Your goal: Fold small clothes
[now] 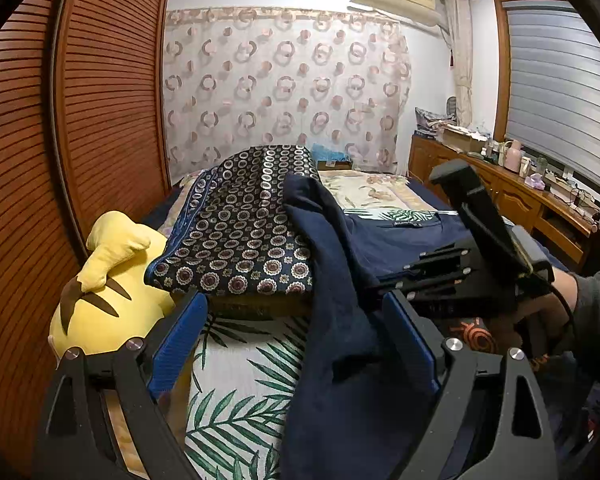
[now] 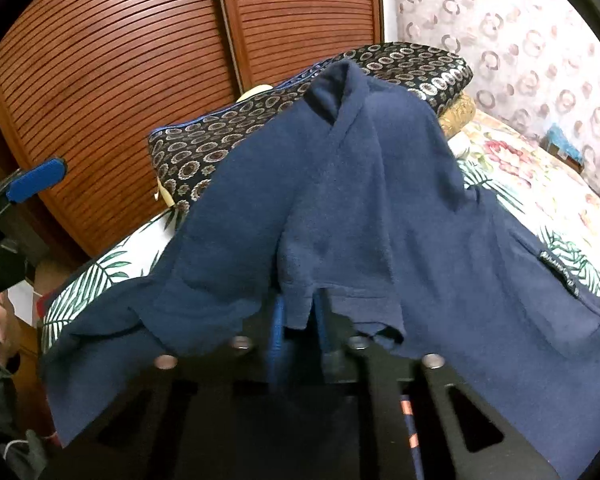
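Your right gripper (image 2: 298, 322) is clamped on the hem of the navy shirt (image 2: 364, 208), lifting it so the cloth drapes toward the patterned pillow (image 1: 244, 232). Your left gripper (image 1: 296, 344) stands wide open around a hanging fold, gripping nothing. The rest lies on the leaf-print bedsheet (image 1: 236, 392). No containers show.

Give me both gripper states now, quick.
Left gripper: open, navy shirt draped between its fingers, not pinched.
Right gripper: closed on the navy shirt's edge.
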`<act>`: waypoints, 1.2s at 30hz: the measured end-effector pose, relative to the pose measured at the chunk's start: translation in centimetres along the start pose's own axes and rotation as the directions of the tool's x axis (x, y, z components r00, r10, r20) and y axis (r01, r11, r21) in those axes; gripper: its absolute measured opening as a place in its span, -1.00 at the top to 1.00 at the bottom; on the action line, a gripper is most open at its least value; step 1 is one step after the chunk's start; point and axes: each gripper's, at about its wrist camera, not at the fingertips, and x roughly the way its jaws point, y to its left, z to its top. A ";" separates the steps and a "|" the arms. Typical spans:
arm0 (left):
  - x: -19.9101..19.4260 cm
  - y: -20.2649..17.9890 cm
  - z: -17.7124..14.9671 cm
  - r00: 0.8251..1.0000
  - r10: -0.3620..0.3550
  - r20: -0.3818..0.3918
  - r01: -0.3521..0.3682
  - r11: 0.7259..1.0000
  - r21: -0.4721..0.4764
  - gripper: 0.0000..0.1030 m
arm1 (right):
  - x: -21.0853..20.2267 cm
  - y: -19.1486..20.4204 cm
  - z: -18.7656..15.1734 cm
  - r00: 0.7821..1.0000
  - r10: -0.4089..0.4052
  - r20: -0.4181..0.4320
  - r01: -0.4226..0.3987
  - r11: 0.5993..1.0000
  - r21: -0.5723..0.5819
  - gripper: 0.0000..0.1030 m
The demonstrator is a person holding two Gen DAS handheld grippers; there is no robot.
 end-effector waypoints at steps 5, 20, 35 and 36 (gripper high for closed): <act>0.1 -0.1 -0.3 1.000 -0.008 -0.008 0.007 1.000 -0.002 -0.74 | -0.4 -1.6 1.1 0.998 -0.043 0.052 0.041 0.999 0.030 0.88; 0.7 -2.1 -0.3 0.999 -0.039 -0.032 0.040 0.999 0.013 -0.74 | -2.7 -6.1 2.6 0.970 -0.226 0.089 0.202 0.954 0.220 0.09; 2.8 -6.4 0.4 0.992 -0.108 -0.067 0.110 0.993 0.035 -0.74 | -15.8 -4.6 -4.7 0.922 -0.319 0.221 0.269 0.935 0.232 0.02; 3.0 -6.7 0.4 0.991 -0.114 -0.069 0.116 0.992 0.038 -0.74 | -16.6 -4.6 -5.3 0.917 -0.330 0.225 0.278 0.931 0.235 0.02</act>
